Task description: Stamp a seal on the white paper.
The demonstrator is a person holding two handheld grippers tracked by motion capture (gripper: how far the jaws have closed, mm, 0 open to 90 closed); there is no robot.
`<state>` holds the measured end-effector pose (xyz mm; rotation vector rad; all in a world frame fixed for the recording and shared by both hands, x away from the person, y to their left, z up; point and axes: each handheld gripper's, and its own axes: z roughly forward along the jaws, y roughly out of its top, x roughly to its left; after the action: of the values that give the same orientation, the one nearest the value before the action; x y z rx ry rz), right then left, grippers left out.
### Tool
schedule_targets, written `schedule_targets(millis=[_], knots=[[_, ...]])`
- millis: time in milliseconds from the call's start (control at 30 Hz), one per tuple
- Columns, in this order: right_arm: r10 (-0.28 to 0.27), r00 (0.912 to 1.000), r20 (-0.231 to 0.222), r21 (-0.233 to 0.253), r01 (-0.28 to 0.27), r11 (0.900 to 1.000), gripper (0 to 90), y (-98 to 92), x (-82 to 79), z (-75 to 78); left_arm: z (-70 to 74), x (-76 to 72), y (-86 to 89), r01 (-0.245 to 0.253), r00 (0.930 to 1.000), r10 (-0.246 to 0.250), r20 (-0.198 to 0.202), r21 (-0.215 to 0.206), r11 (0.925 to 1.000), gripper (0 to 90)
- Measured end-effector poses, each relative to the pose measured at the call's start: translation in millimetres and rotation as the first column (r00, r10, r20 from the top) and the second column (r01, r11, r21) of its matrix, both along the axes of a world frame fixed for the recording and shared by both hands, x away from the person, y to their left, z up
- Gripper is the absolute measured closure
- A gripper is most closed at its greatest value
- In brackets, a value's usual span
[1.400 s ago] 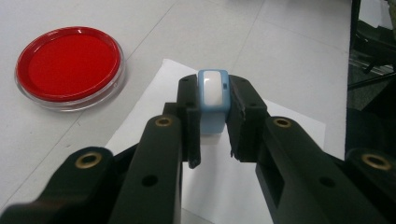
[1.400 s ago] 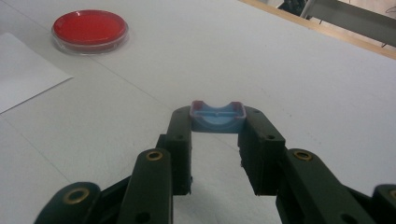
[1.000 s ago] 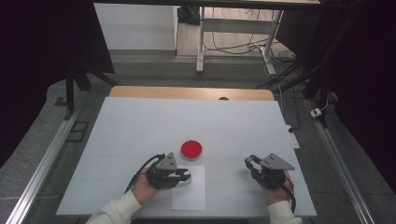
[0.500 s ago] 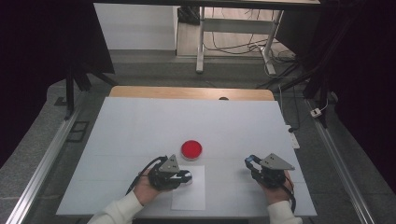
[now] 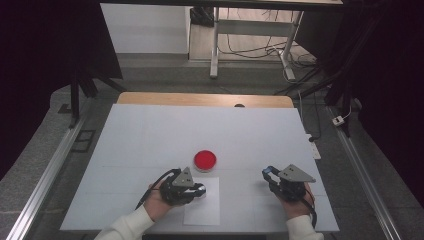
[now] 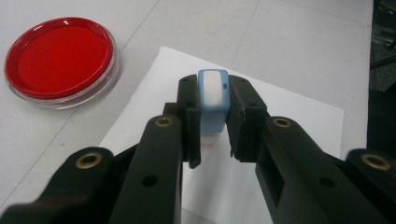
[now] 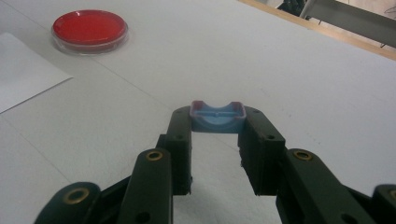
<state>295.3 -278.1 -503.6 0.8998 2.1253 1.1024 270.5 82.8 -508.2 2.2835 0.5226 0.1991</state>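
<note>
Now, left to right across the table [image 5: 150,130]:

Left hand [image 5: 159,202]: at near left of table, wrapped round the left gripper, white sleeve at the near edge.

Left gripper [image 6: 213,109]: pinching a light-blue stamp body [image 6: 213,100] between its black jaws; stamp upright, white panel facing the camera, lower end down on the paper; seen from the high view at [image 5: 199,191], over the left edge of the sheet.

Paper sheet [image 6: 280,121]: white, flat on the table, near centre, directly under the stamp; also at [image 5: 205,207].

Red ink pad [image 6: 60,53]: round, in a clear rimmed dish, lying flat just beyond the far edge of the paper, apart from the stamp; in the high view at [image 5: 205,160], in the right gripper view far left at [image 7: 89,27].

Right gripper [image 7: 217,122]: jaws clamped on a small blue cap [image 7: 217,117], open hollow side up, purple-tinged rim, held a little above the bare table; in the high view at [image 5: 268,173], near right, well apart from the paper.

Right hand [image 5: 294,197]: near right edge, gripping the right tool, cable trailing back.
</note>
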Motion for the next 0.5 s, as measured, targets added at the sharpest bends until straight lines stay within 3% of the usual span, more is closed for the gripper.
schedule_targets(millis=[500], knots=[[0.0, 1.0, 0.001, -0.002, 0.0, 1.0, 65.7, 0.0, -0.4, 0.8, 1.7, 2.9, -5.2, 0.005, 0.9997, -0.004, -0.023, 0.055, 0.9985, 76.3]])
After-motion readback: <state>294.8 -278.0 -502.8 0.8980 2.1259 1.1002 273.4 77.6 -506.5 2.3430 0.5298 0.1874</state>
